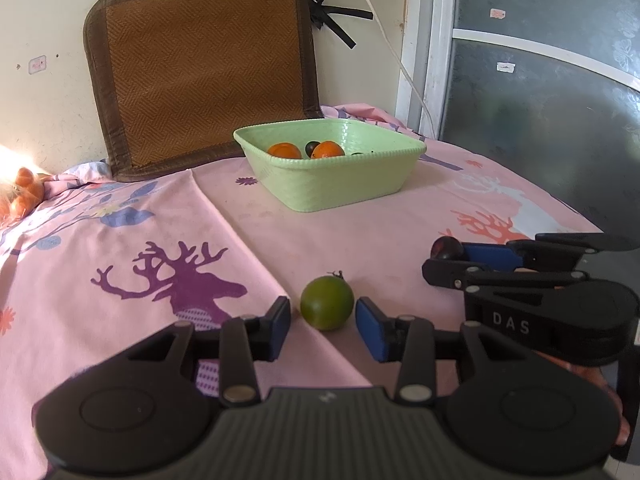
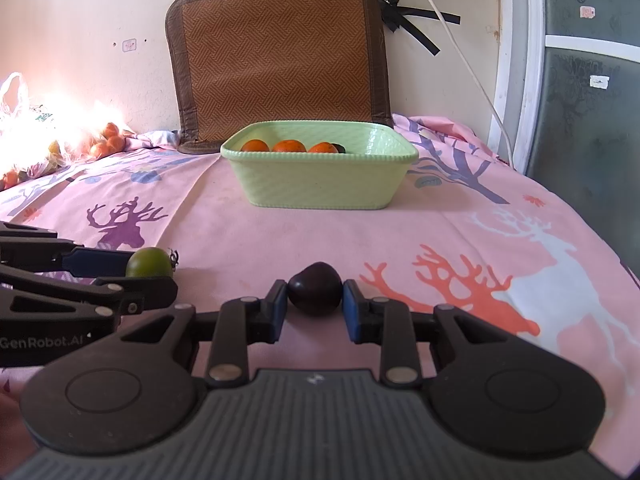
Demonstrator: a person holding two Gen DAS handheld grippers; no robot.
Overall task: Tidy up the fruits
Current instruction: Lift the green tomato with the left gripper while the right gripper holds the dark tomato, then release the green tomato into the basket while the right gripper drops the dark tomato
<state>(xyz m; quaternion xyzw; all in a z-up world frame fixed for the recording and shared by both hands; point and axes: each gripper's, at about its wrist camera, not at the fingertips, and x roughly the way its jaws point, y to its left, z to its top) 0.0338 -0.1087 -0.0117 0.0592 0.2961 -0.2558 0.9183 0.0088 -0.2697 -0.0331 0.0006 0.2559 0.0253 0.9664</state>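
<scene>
A green round fruit point(image 1: 327, 303) rests on the pink cloth between the blue pads point(image 1: 280, 322) of my left gripper point(image 1: 323, 311), with a small gap on each side, so that gripper is open around it. My right gripper point(image 2: 315, 300) is shut on a dark plum point(image 2: 315, 288) down at the cloth. From the left wrist view the right gripper point(image 1: 444, 258) and the plum point(image 1: 447, 247) show at the right. The green fruit point(image 2: 149, 262) and the left gripper point(image 2: 136, 276) appear at the left of the right wrist view. A light green basket point(image 2: 320, 156) further back holds oranges point(image 2: 289, 145) and dark fruit.
A woven brown mat point(image 1: 200, 68) leans on the wall behind the basket point(image 1: 332, 163). A white cable point(image 1: 384, 32) hangs from a socket. A bag of oranges point(image 2: 100, 142) lies at the far left. The table drops off at the right by a grey door point(image 2: 592, 100).
</scene>
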